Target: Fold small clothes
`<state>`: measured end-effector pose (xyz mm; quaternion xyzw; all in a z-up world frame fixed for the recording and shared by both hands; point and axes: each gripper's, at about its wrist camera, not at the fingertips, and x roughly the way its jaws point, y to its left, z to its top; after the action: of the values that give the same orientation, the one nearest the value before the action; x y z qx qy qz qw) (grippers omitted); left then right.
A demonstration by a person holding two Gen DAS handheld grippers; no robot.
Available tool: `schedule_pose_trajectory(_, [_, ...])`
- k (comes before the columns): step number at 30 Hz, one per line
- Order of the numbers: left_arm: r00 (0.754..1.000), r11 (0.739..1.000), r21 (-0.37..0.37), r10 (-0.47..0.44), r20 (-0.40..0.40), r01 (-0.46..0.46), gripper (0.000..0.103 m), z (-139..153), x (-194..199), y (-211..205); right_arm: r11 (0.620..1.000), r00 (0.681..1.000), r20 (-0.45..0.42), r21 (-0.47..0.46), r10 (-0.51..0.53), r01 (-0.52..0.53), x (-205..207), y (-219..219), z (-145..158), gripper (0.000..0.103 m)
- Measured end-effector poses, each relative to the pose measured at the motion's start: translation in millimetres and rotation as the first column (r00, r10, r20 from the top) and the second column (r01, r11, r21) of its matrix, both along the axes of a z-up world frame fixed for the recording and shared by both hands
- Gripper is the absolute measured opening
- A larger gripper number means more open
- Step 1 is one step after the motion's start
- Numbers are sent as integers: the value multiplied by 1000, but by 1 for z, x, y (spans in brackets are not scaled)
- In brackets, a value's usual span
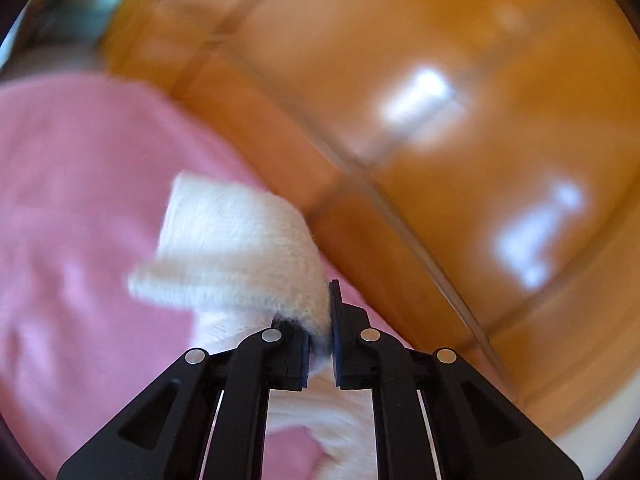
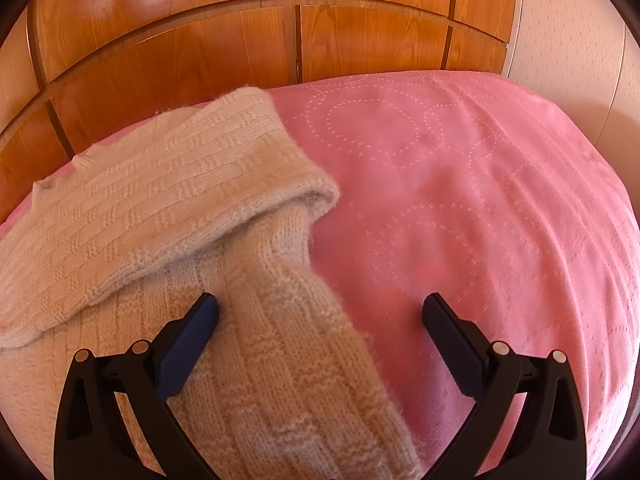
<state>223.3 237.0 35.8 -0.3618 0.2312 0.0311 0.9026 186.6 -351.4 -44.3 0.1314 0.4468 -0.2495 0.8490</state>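
My left tool [image 1: 320, 344] pinches the blurred cream sweater [image 1: 240, 248]; my right tool [image 2: 320, 308] stands spread above it, hem cut off.

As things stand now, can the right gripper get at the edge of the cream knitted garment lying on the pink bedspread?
Probably yes. The right gripper has its jaws wide open just above the cream knitted garment, whose side edge runs between them on the pink bedspread. Nothing lies in between.

Cream ribbed knit [image 2: 168, 208], pink dotted-circle bedspread [image 2: 460, 200]
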Motion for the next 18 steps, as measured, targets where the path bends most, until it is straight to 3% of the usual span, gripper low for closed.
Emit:
schedule_pose_trajectory(3, [991,986,108,-129,25,125,7,14,10,-60,1000,1000,4,7,-1,1,0,-1,0,101])
schedule_pose_trajectory(6, [968,948,209,-249,25,238,7,21,17,-123,1000,1000,7,11,-1,1,-1,-2,0,101])
schedule_pose_trajectory(12, [918,880,280,-396,-16,384,7,11,28,-228,1000,1000,8,17,-2,2,-2,-4,0,101])
schedule_pose_trajectory(18, [881,812,356,-468,-76,462,7,-8,35,-294,1000,1000,16,30,0,-1,-4,-8,0,101])
